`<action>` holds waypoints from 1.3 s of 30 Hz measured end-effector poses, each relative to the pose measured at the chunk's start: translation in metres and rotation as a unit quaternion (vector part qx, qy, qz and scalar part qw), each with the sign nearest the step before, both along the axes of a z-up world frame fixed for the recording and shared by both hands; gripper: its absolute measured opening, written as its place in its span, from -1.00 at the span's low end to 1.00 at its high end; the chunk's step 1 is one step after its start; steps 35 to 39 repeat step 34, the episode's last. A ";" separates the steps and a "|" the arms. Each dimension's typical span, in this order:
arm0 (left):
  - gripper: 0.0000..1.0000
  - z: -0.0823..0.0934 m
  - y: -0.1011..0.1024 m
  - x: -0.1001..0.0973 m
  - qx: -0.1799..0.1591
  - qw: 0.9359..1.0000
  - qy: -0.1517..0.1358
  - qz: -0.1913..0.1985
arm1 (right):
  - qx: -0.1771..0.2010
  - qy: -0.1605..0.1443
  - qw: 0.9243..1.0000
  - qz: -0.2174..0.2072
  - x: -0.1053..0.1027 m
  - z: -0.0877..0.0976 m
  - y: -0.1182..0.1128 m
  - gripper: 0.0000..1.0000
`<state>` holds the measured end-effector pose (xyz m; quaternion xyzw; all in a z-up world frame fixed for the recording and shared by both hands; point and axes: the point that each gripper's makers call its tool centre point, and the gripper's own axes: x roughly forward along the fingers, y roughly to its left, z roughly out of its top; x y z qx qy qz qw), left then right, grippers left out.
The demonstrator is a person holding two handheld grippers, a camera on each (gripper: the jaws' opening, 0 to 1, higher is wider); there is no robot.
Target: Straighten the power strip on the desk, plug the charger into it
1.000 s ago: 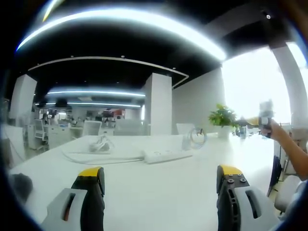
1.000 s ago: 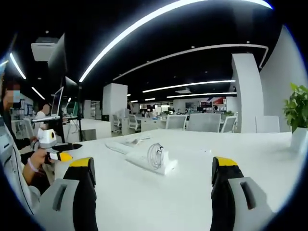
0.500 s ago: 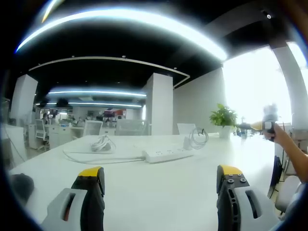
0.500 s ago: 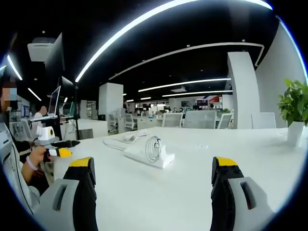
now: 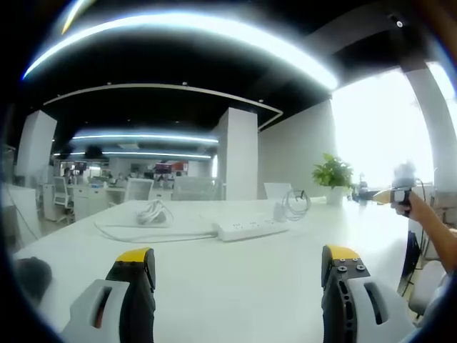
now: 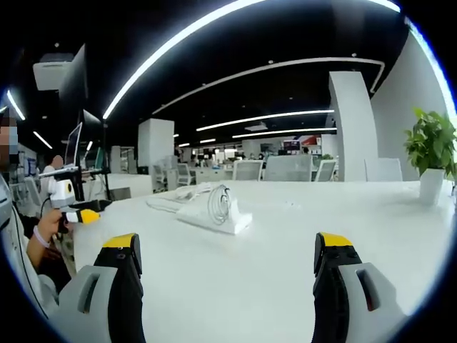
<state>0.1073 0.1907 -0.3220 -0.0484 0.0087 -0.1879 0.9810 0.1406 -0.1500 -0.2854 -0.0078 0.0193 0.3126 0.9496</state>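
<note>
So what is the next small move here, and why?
Probably bring the left tool forward toward the power strip. Both tools are open and hold nothing, and the strip lies at an angle on the desk, well ahead of the jaws, with the coiled charger cable at its far end. Straightening comes first, so closing that gap seems the sensible start.

text: none readable
power strip (image 5: pixel 248 229): no legible markings
far signs behind desk (image 6: pixel 285 236): coloured, too small and blurred to read
</note>
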 end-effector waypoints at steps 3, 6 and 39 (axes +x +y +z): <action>0.99 0.000 0.000 0.000 0.000 1.000 -0.001 -0.001 | 0.003 0.003 1.000 -0.001 -0.001 -0.003 -0.001 0.99; 0.99 -0.001 0.000 0.001 -0.001 1.000 0.000 0.000 | 0.005 0.005 1.000 -0.004 -0.001 -0.005 -0.003 0.99; 0.99 -0.002 0.000 0.000 0.000 1.000 0.002 0.002 | 0.007 0.006 1.000 -0.001 -0.001 -0.006 -0.002 0.99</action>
